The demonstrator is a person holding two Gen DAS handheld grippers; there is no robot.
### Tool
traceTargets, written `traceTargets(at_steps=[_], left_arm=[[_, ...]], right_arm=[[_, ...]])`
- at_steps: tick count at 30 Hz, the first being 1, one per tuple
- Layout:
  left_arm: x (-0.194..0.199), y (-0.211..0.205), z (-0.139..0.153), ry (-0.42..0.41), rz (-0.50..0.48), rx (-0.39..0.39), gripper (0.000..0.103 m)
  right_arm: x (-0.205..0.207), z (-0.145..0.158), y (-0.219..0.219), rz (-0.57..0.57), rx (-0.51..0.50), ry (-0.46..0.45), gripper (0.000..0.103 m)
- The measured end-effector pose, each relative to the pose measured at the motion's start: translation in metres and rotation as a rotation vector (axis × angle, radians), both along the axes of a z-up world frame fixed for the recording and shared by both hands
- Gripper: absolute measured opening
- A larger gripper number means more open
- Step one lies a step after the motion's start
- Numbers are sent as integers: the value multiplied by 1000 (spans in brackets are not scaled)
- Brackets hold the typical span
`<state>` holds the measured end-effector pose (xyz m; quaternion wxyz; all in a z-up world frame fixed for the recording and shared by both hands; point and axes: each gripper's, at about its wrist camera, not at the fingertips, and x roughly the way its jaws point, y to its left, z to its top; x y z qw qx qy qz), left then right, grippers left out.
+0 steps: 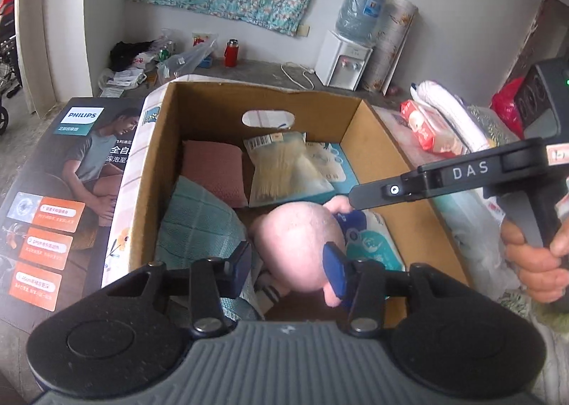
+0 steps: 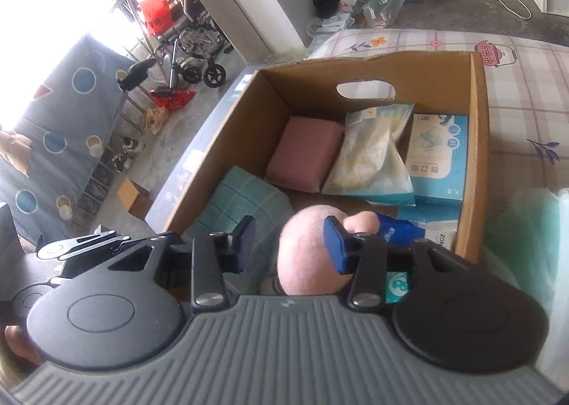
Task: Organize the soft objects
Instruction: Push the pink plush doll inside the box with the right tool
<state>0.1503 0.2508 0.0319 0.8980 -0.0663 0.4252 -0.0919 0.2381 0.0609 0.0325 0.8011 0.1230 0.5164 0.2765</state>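
Left gripper (image 1: 288, 262) jaws apart, straddling the pink plush toy (image 1: 302, 245) without pressing; right gripper (image 2: 290, 245) likewise open around it. Lying inside the cardboard box (image 1: 384, 127), probably light, squashy; best pinched across its round middle. Beyond, pink cloth (image 1: 213, 173).

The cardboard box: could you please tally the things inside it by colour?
Pink: 2, a folded cloth and a plush toy
Teal: 1, a folded towel
Cream: 1, a clear packet
Blue and white: 2, a printed carton and a soft pack
Total: 6
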Motion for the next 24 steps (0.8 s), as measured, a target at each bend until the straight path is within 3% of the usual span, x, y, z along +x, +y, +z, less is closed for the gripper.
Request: traceTargets(at_steps=[8,11,13,16,20,24], left_arm=[[24,-11,-49,154,-21,138,44],[21,-12,-45,131,-17,159,48],[13,-17,-36,69,-50,162,66],[2,-35,-25,-22,-130,231,77],[4,-57,-31,-8,-215,252,80],[12,-73,-44,19,-237,267,80]], right_arm=[[20,-34,2,-31,-41,97,38],[30,-42,5,-36,-48,142,39],[32,-45,5,-36,-37,173,40],[32,-47,4,-30,-17,200,44],[35,-54,5,-27,0,239,51],[37,-65,9,-28,43,308,56]])
